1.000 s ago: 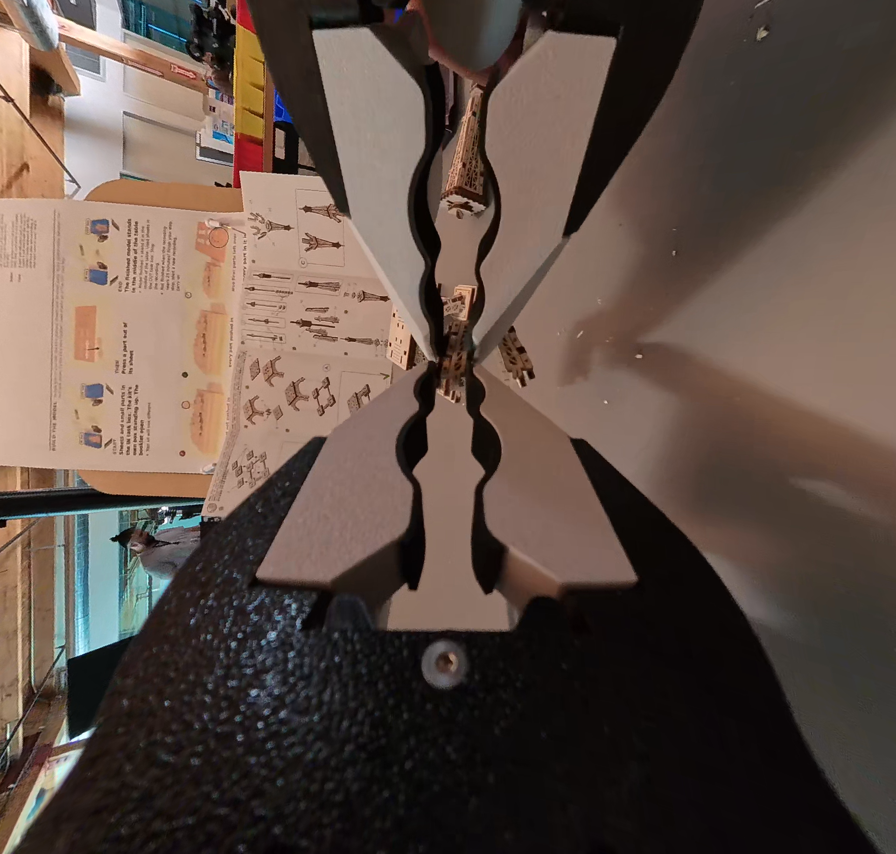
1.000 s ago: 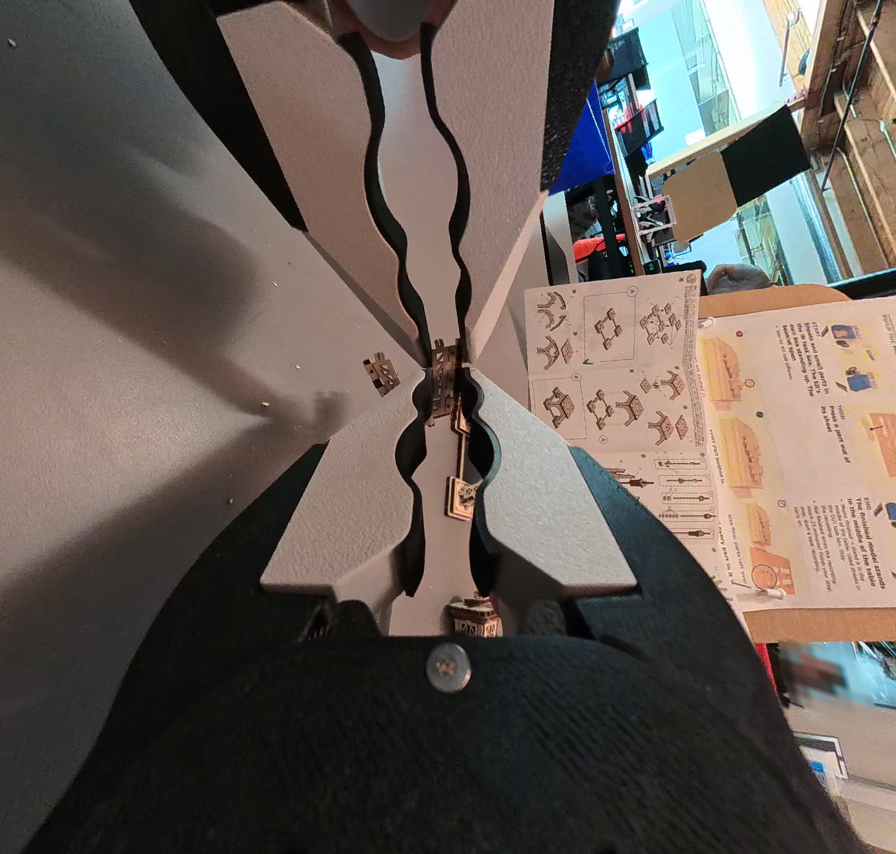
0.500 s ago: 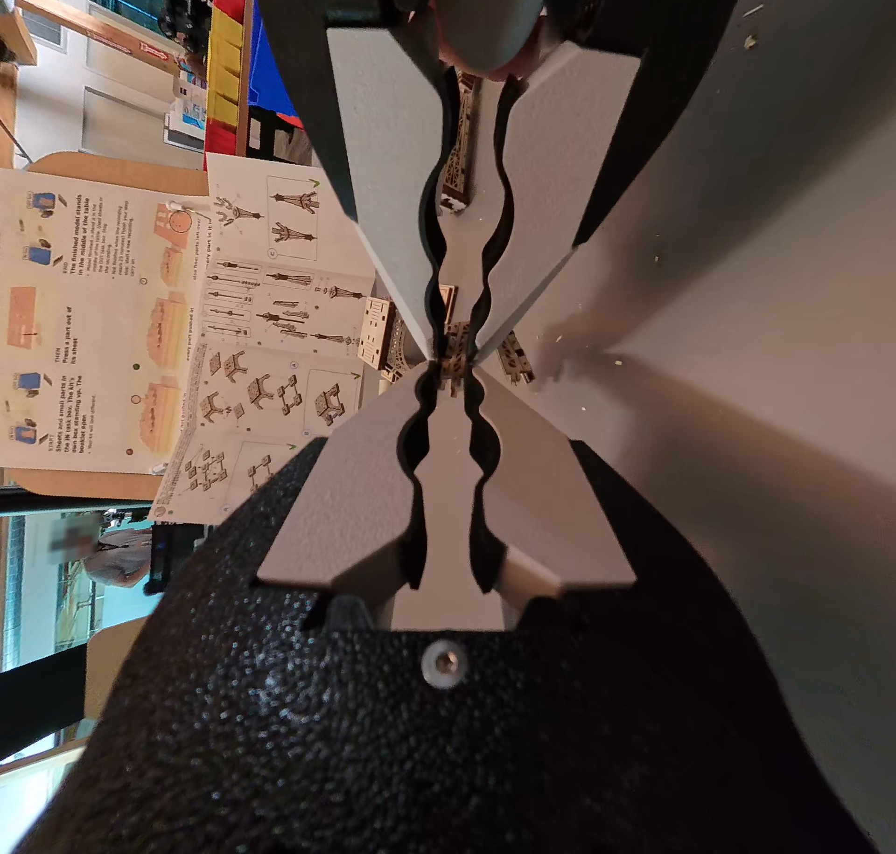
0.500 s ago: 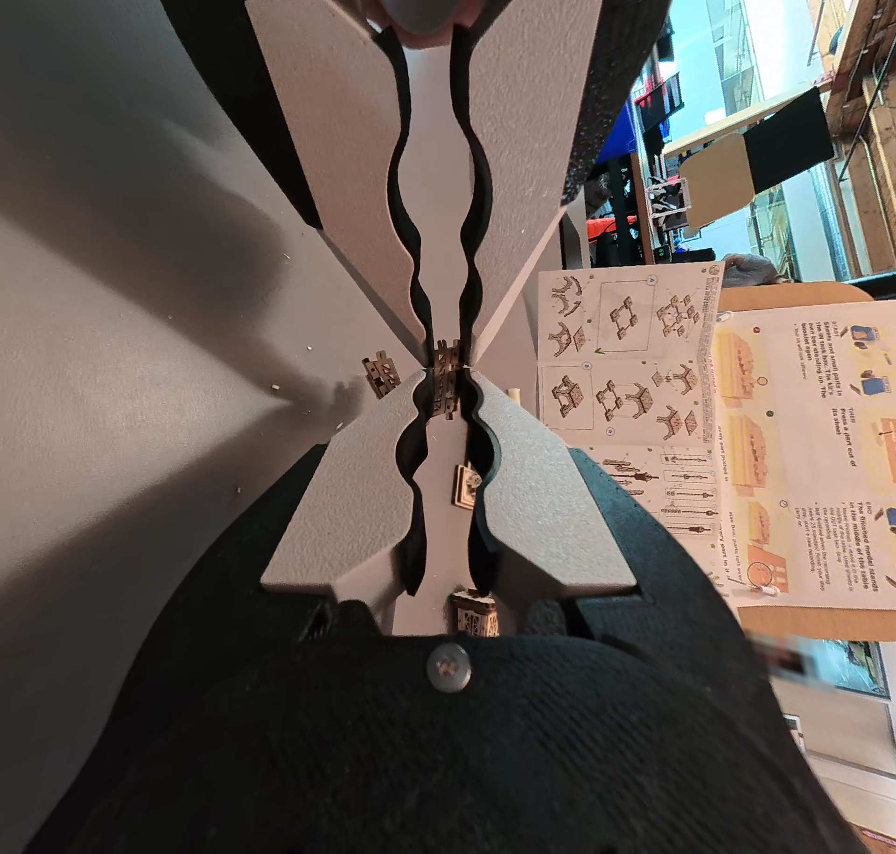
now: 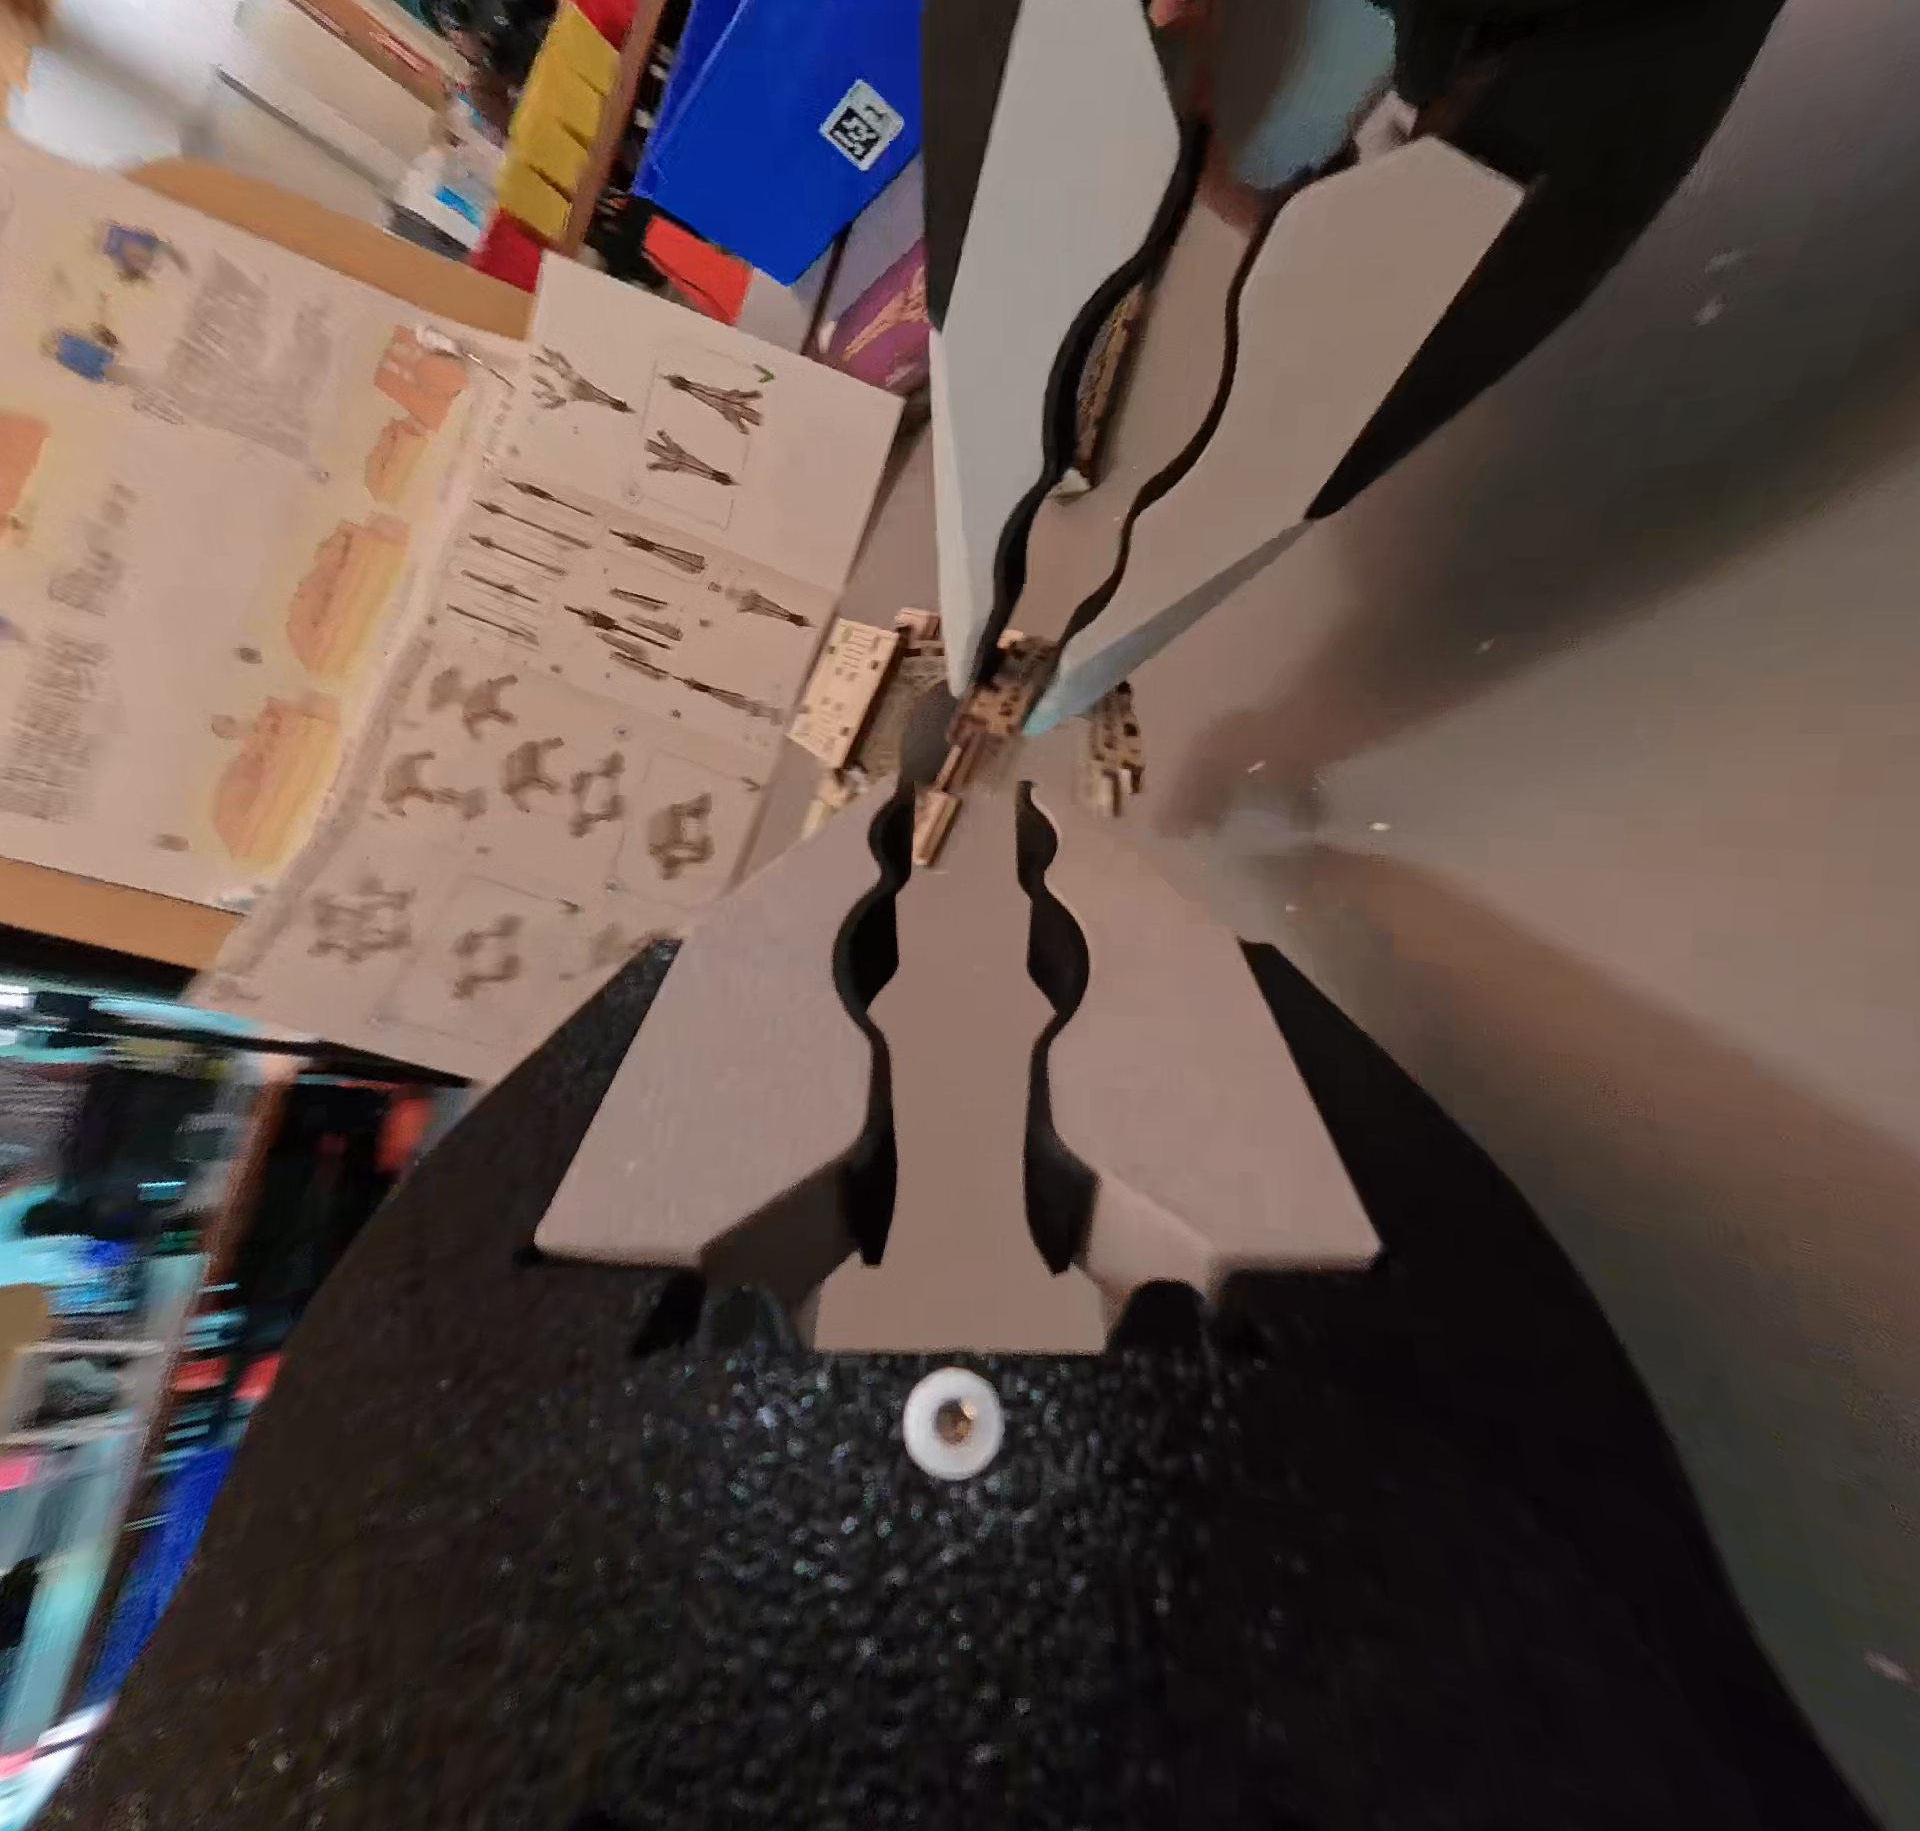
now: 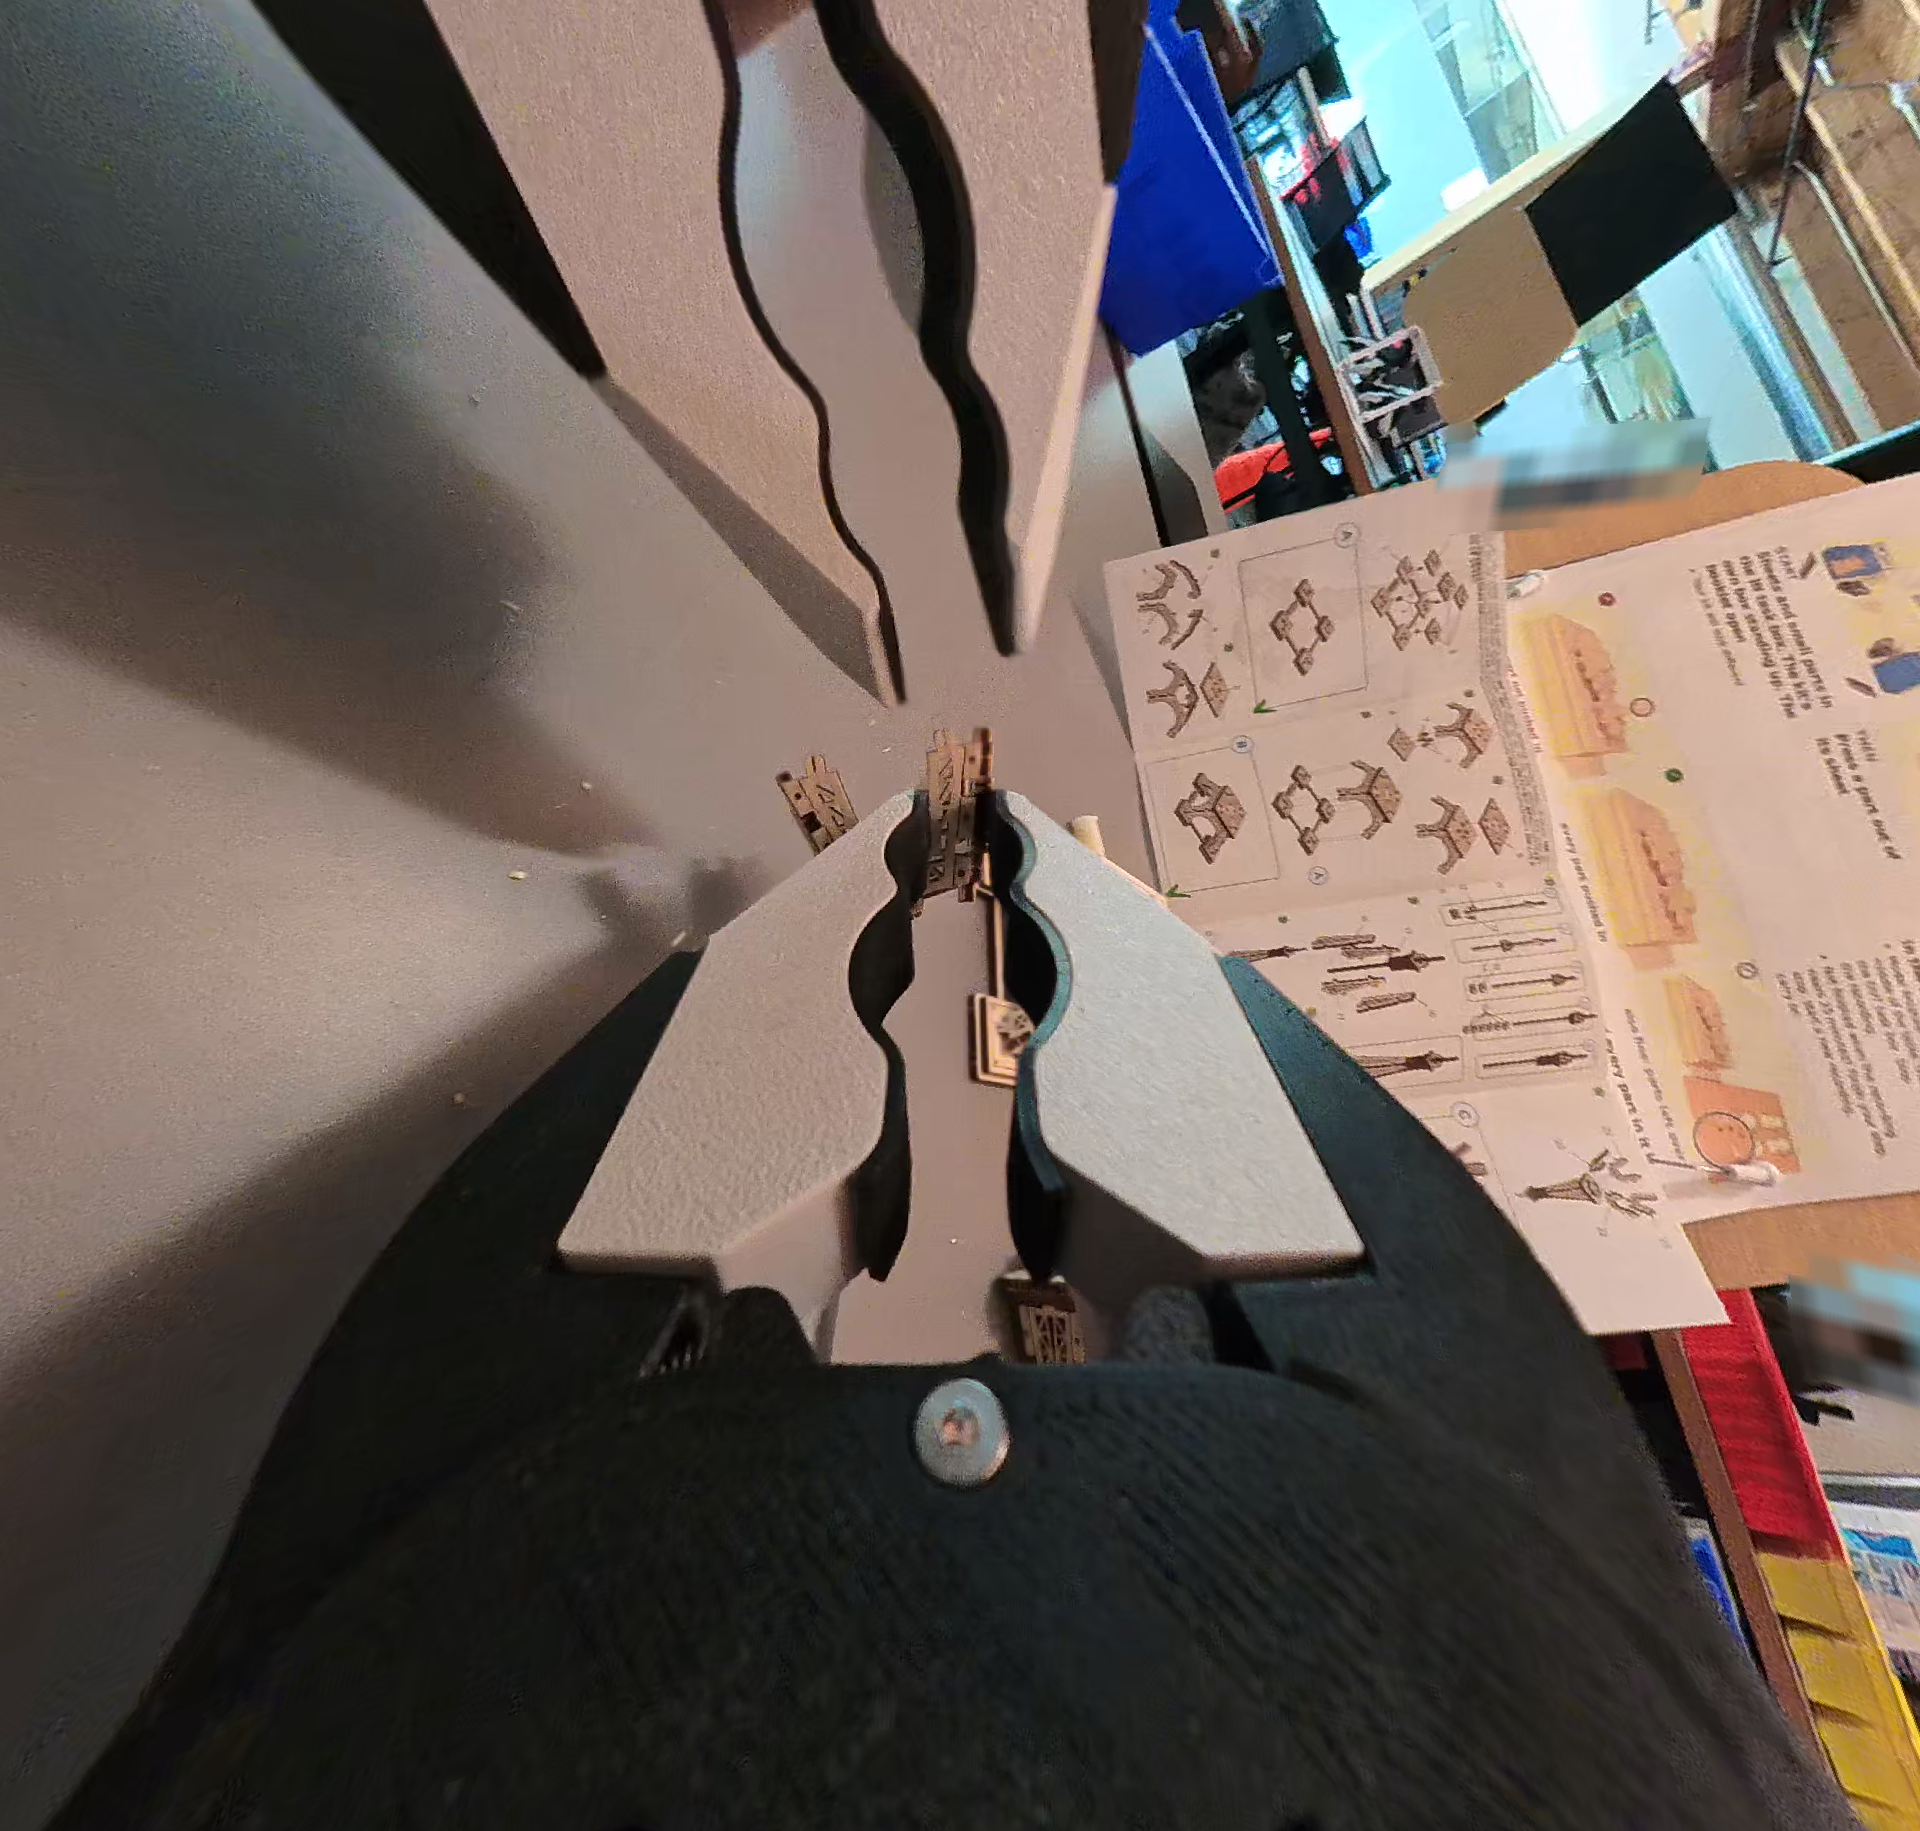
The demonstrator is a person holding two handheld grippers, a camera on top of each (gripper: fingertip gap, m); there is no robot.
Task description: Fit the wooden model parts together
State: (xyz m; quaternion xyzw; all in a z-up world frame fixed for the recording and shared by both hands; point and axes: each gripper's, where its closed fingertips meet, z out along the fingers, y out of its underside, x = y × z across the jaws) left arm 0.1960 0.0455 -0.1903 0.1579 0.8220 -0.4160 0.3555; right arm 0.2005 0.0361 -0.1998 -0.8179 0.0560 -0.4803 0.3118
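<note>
Right gripper (image 6: 951, 825) clamped on slim wooden model part (image 6: 954, 813), long axis pointing toward 12 o'clock, left gripper (image 5: 966, 805) parted and empty, instruction sheet (image 6: 1351, 794) at 3 o'clock

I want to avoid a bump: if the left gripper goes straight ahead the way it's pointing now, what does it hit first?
Probably the wooden assembly pinched in the right gripper, directly ahead of the left gripper; depth is unclear.

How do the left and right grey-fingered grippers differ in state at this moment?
The left grey-fingered gripper has parted jaws; the right grey-fingered gripper has closed jaws. The left holds nothing; the right clamps a small laser-cut wooden model part. Both have wavy black pads and black bodies.
</note>
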